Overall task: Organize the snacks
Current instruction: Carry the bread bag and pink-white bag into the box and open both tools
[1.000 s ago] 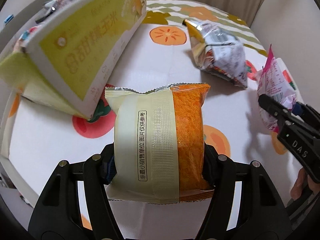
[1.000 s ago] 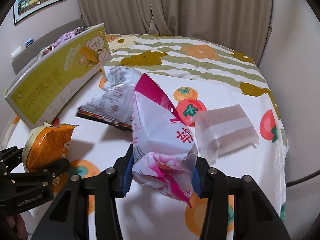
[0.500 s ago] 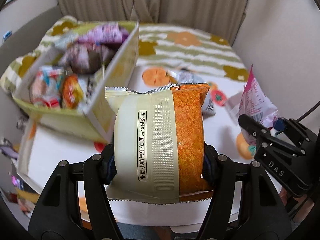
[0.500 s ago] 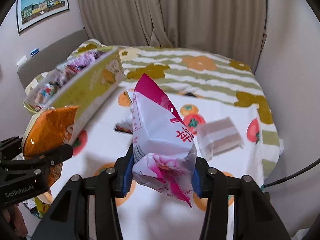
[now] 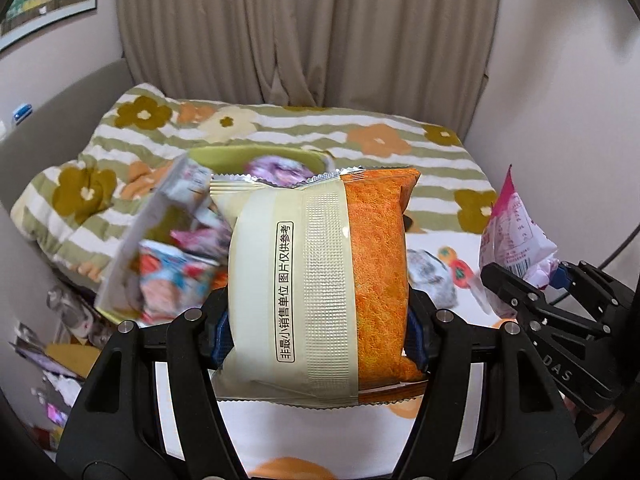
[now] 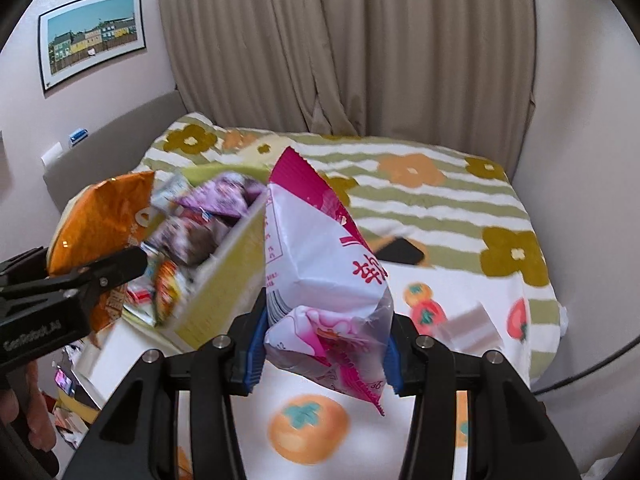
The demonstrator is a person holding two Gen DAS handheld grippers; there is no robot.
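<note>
My left gripper [image 5: 316, 332] is shut on an orange and cream snack packet [image 5: 320, 280], held high above the bed; the packet also shows in the right wrist view [image 6: 100, 220]. My right gripper [image 6: 324, 348] is shut on a pink and white snack bag [image 6: 320, 268], which also shows in the left wrist view [image 5: 516, 240]. A yellow-green cardboard box [image 6: 224, 280] full of snack packets [image 6: 216, 208] sits on the bed, below and ahead of both grippers. In the left wrist view the box [image 5: 132, 256] is partly hidden behind the orange packet.
A silver snack bag [image 5: 432, 276] and a clear wrapped cake [image 6: 472, 324] lie on the fruit-print sheet [image 6: 400, 400]. A dark phone [image 6: 400, 252] lies near the striped flower quilt [image 6: 420, 192]. Curtains and walls close in behind. Clutter lies on the floor at left [image 5: 60, 340].
Both grippers have risen well above the bed with their packets and tilted up; the box now shows its open top from above. Their grips have not changed.
</note>
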